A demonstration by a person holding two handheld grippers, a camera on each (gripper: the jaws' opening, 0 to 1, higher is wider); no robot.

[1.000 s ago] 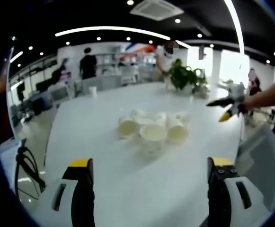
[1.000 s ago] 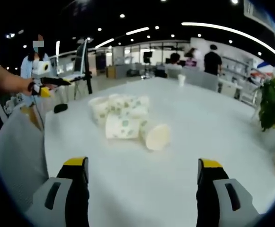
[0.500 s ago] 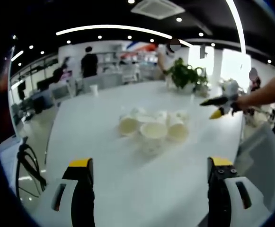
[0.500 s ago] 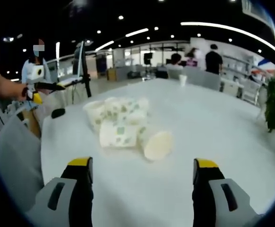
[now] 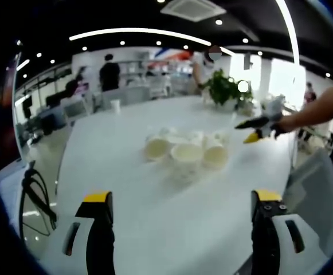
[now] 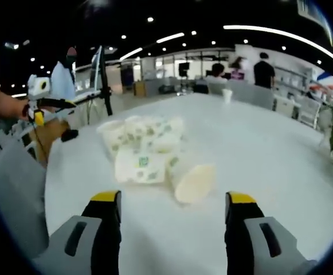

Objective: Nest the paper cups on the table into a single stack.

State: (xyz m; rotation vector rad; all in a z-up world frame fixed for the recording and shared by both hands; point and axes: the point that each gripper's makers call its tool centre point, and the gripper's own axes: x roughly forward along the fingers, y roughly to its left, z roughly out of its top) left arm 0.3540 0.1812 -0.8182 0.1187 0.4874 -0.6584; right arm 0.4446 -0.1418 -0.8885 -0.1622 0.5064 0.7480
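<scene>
The cluster of white paper cups with pale green print (image 6: pixel 146 146) lies tumbled on its sides near the middle of the long white table (image 6: pixel 281 154), the cups touching one another; none looks nested yet. One cup (image 6: pixel 194 182) lies at the cluster's near edge, its mouth turned toward the right gripper (image 6: pixel 171 232), whose jaws stand wide apart and empty, just short of that cup. The left gripper (image 5: pixel 180 229) faces the cluster's open mouths (image 5: pixel 186 153) from farther back, its jaws likewise parted and empty. This reads as the approach before a first pick. The next move likely calls for closing on that near cup's rim without crushing it.
</scene>
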